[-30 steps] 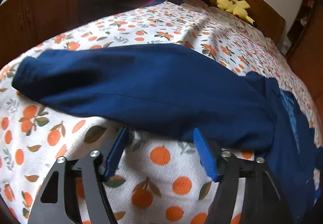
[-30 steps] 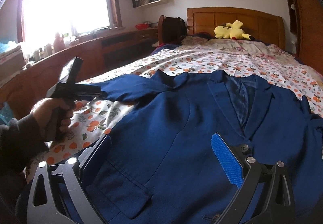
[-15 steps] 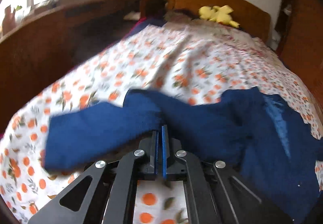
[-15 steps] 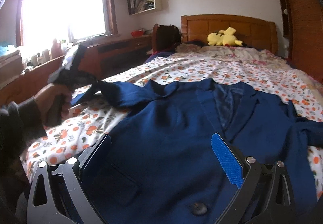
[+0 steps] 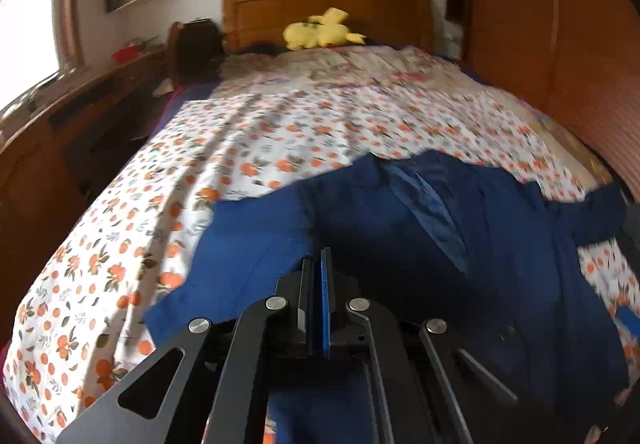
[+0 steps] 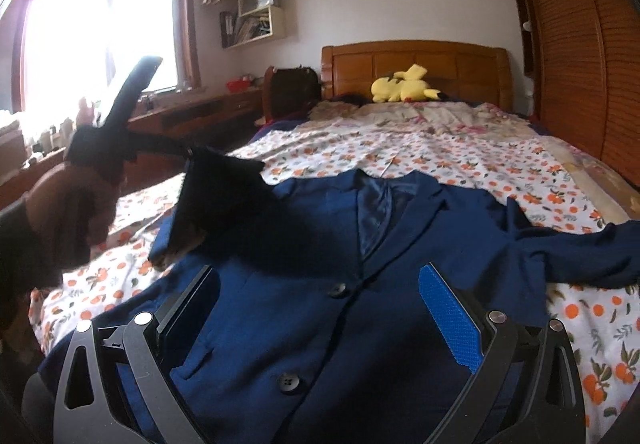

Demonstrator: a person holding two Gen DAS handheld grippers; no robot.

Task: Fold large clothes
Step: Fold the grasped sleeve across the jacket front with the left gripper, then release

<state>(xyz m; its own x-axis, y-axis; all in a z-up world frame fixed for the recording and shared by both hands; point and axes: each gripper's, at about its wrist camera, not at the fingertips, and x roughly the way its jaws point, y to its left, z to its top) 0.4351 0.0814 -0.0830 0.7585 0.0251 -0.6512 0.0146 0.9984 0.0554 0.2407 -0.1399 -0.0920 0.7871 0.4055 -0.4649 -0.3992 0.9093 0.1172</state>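
Left wrist view. The left gripper point(image 5: 318, 264) has its two fingers pressed together, pinching the dark navy woven sleeve point(image 5: 240, 256) of the navy blue suit jacket point(image 5: 500, 244). The sleeve hangs from the pinch, clear of the white bedsheet printed with oranges point(image 5: 120, 244). The jacket body lies front-up across the near part of the bed, lapels toward the wooden headboard point(image 5: 328, 8). Picture is motion-blurred; exactly where along the sleeve the pinch sits cannot be told.

Judgement, step in hand: carry the sleeve inward over the jacket front. To do it well, keep the pinch firm, keep the cloth high enough that the cuff does not drag and roll under, lay the sleeve flat across the chest, and release only once it rests there. Risk: a crooked crease at the shoulder if the pull runs diagonally.

Right wrist view. The right gripper point(image 6: 320, 308) has its fingers spread wide, nothing between them, poised over the jacket's buttoned front near the black round buttons point(image 6: 289, 382). It could pin the front while the sleeve crosses. The person's left hand point(image 6: 72, 212) holds the other tool, sleeve raised from its tip.

Containers: a red bowl point(image 6: 237, 85) on the long wooden sideboard point(image 6: 192, 116), contents not visible; a wall shelf unit point(image 6: 256, 20) holding what look like books and papers.
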